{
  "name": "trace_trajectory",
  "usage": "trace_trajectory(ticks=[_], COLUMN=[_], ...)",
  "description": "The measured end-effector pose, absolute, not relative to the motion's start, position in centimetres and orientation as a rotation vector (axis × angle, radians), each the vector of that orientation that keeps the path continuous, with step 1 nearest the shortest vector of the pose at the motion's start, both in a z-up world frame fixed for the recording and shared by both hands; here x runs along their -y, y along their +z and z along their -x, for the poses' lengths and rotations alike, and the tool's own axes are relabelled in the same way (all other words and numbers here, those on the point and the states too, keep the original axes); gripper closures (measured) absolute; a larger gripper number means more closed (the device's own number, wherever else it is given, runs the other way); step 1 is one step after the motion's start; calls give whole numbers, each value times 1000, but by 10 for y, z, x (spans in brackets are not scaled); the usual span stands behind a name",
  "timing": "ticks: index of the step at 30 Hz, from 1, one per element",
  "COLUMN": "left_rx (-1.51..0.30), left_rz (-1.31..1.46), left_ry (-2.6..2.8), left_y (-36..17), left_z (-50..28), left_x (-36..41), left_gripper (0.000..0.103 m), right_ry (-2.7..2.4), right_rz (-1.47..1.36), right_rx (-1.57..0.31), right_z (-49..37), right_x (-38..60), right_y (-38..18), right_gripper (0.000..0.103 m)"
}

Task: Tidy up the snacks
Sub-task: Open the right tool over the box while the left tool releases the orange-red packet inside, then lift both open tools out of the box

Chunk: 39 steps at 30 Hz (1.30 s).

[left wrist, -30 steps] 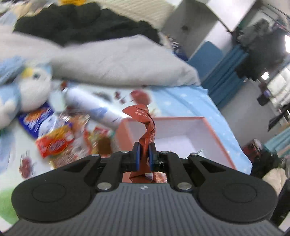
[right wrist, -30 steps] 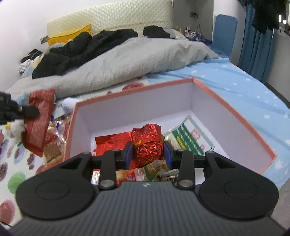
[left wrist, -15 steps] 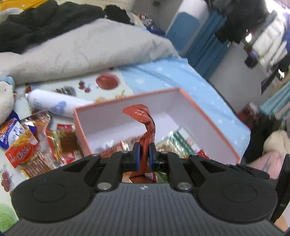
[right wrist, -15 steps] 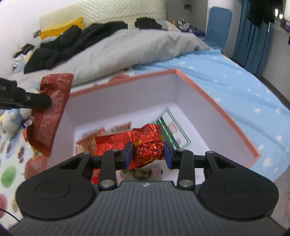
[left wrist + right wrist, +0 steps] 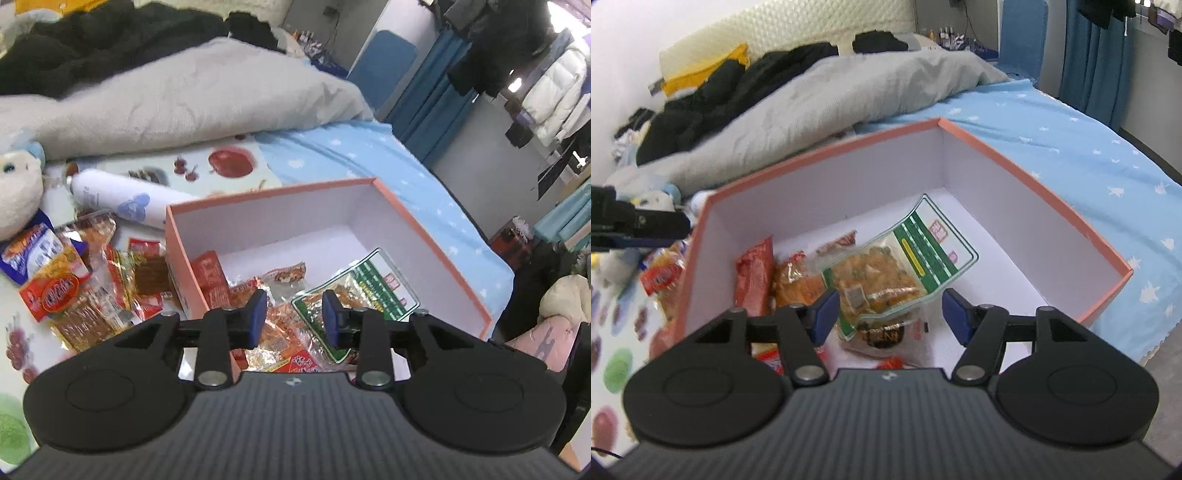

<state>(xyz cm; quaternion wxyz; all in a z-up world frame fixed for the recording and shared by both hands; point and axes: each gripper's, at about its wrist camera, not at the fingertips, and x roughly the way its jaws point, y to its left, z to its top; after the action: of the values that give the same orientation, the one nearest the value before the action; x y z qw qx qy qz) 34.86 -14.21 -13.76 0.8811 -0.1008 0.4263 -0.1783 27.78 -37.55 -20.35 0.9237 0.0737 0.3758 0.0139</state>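
A rumpled grey duvet (image 5: 192,96) is lying behind the salmon-rimmed white cardboard box (image 5: 1038,184), which is sitting on the blue star-print sheet (image 5: 1089,147). A green-labelled clear snack bag (image 5: 897,266) and red wrappers are lying inside. More packets (image 5: 70,291) are lying outside. The left gripper (image 5: 293,315) and right gripper (image 5: 890,314), jaws just opening, are hovering empty above.

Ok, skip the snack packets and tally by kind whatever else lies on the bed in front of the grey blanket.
Box: 1
White bottle: 1
Soft toy: 1
Total: 3
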Motion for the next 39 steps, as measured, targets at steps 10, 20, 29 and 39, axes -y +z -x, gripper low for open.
trace_trajectory(ticks=[10, 20, 29, 39], left_rx=[-717, -576, -548, -603], left_rz=[171, 69, 89, 86], left_ry=[-343, -283, -180, -80], left_y=[-75, -35, -40, -63], left_z=[-304, -246, -209, -179], left_x=[107, 73, 30, -17], left_gripper=[59, 49, 2, 0], right_ry=[99, 212, 246, 287], right_rz=[-133, -108, -51, -58], right_rx=[-610, -533, -510, -501], right_z=[-255, -229, -207, -188], right_x=[346, 299, 264, 228], right_y=[-138, -105, -98, -110], right_gripper=[39, 39, 39, 39])
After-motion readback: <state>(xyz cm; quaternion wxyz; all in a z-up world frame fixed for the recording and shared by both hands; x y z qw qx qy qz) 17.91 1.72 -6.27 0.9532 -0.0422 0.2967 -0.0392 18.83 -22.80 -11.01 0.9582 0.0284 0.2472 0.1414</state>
